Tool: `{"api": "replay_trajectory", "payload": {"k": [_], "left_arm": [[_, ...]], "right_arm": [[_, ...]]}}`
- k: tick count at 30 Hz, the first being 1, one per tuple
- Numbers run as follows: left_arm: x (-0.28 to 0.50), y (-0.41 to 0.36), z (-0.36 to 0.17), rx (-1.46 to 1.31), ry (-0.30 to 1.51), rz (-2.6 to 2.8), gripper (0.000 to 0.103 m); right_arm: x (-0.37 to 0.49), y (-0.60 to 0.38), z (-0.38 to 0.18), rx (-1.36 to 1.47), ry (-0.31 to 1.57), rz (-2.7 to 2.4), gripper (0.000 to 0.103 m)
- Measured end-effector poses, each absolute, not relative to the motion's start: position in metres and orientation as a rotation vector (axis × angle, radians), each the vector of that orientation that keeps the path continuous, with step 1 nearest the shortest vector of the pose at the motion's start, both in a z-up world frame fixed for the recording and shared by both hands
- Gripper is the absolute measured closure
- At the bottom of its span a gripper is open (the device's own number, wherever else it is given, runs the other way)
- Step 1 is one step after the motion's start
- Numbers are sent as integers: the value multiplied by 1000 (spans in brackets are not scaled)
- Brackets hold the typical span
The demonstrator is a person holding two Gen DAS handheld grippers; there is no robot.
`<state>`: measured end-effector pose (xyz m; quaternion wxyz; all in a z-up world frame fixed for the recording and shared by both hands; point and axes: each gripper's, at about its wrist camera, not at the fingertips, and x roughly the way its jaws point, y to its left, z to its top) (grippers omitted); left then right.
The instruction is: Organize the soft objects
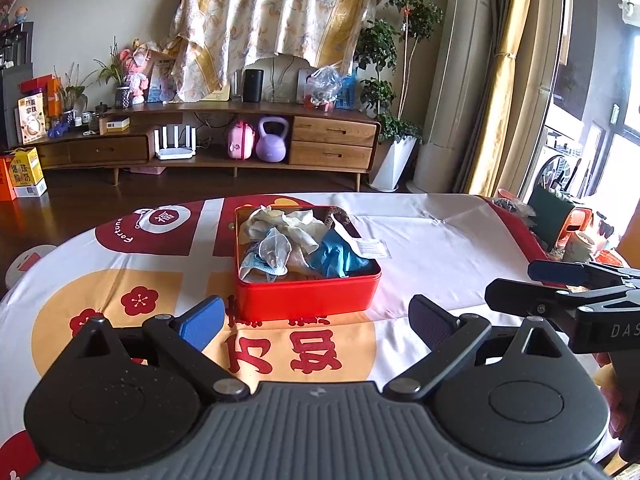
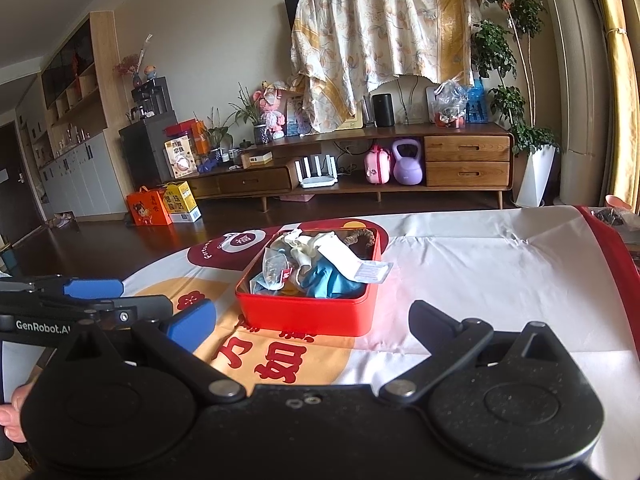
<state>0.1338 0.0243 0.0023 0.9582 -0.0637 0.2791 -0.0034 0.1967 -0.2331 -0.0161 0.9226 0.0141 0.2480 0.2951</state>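
Both hand-held grippers, left point(image 1: 316, 320) and right point(image 2: 312, 320), hang released and empty. Red tin point(image 1: 306, 296) mid-tabletop holds limp, light cloth bits point(image 1: 288, 240); I'd pinch a loose top fold.

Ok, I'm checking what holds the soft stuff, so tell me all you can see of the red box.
The red box is a shallow, square tin with rounded corners, glossy like painted metal, open with no lid in sight. It sits flat on the printed tablecloth, ahead of both open grippers, touching neither. Crumpled cloths fill it, and a white packet overhangs its right rim.
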Motion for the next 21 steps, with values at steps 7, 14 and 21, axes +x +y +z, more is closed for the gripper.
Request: {"api": "replay_trajectory", "payload": {"k": [7, 14, 21], "left_arm": [[132, 23, 5, -127, 560, -17, 4], [128, 22, 7, -123, 550, -22, 4], [126, 19, 9, -115, 544, -29, 4]], "right_arm": [[196, -232, -13, 30, 509, 602, 0], [196, -232, -13, 33, 508, 605, 0], [195, -227, -11, 30, 507, 606, 0]]}}
